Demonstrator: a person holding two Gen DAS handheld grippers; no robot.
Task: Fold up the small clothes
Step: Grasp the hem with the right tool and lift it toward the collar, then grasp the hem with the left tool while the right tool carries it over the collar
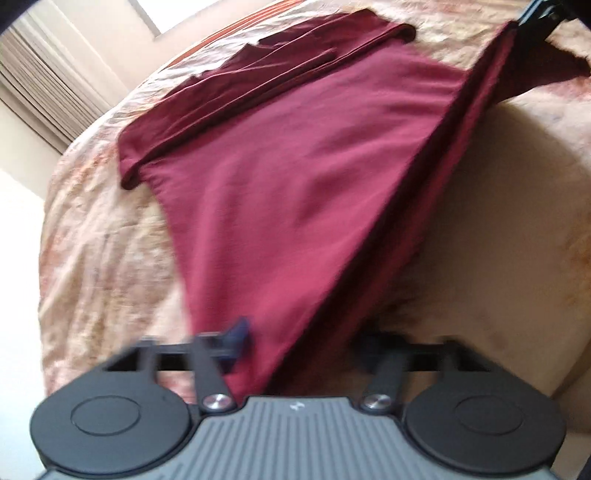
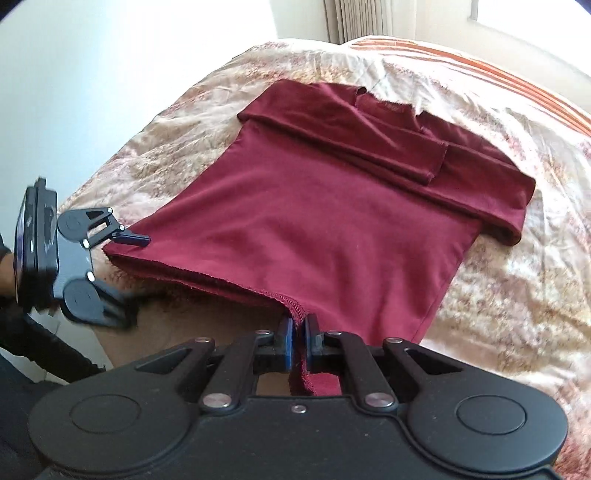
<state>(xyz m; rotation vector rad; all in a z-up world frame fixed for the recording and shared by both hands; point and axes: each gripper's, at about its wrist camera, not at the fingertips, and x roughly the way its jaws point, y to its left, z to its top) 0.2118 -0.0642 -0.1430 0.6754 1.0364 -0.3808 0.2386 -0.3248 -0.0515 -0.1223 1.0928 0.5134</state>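
Note:
A maroon shirt (image 1: 295, 177) (image 2: 332, 221) lies on the bed, with its far part folded over and a sleeve laid across it. My right gripper (image 2: 299, 328) is shut on the near hem, and the edge hangs down between its pads. In the left wrist view the right gripper (image 1: 535, 14) holds that corner raised, and the cloth stretches taut from it. My left gripper (image 1: 303, 343) (image 2: 135, 278) straddles the other hem corner. Its jaws stand apart, with one blue pad (image 1: 236, 339) beside the cloth and the other finger hidden behind it.
A beige flowered bedspread (image 2: 498, 295) (image 1: 92, 240) covers the bed, with an orange striped band (image 2: 498, 74) along its far edge. Curtains (image 1: 40, 85) and a window are behind it, and a white wall (image 2: 110, 74) is at the left. A person's dark sleeve (image 2: 44, 350) holds the left gripper.

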